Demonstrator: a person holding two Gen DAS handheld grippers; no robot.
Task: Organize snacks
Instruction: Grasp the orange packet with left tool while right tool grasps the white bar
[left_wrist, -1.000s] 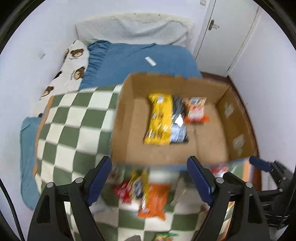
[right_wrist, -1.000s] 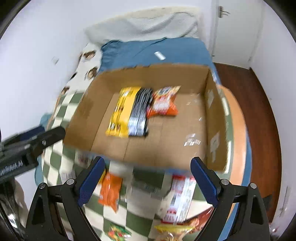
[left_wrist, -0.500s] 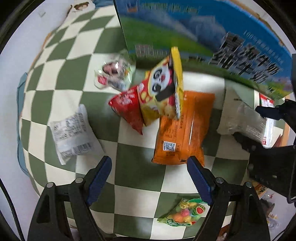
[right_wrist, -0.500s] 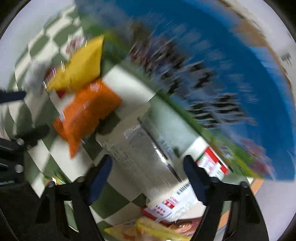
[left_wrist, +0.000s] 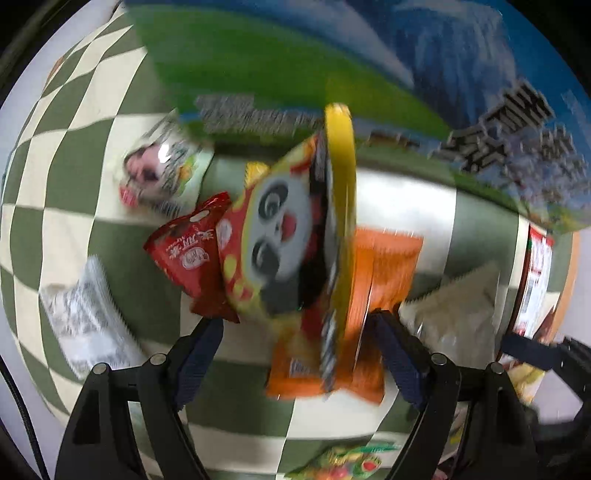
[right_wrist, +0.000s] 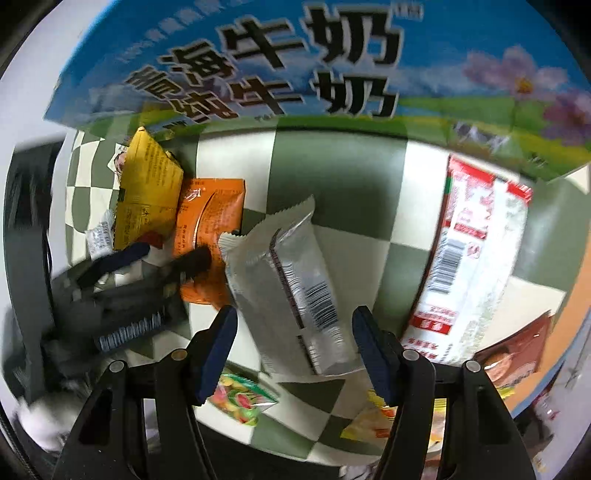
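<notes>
Both grippers are pointing down over a green-and-cream checked cloth (right_wrist: 332, 177), soft and slightly rumpled. A glossy printed box (right_wrist: 258, 55), blue sky and green field with bold black characters, is standing along the cloth's far edge.

Left gripper (left_wrist: 295, 354): jaws are standing wide, straddling a pile of crinkly foil packets without pressing on any. In the gap, a yellow panda bag (left_wrist: 273, 236) is lying over a flat orange pack (left_wrist: 384, 280); its thin yellow edge is standing up. A red pouch (left_wrist: 192, 258) is touching the panda bag's left side. Nearer the cloth's left edge, a white pack (left_wrist: 85, 314) with a serrated end is lying alone. A shiny clear-front bag (left_wrist: 162, 173) is sitting just before the box. The view is blurred.

Right gripper (right_wrist: 291, 339): jaws are opening; a long silver wrapper (right_wrist: 288, 280), zigzag-cut top, barcode on its back seam, is lying between the blue pads, apart from both. A red-and-white packet (right_wrist: 476, 251) is lying toward the cloth's right edge. A small fruit-print bag (right_wrist: 240, 398) is lying at the near edge.
</notes>
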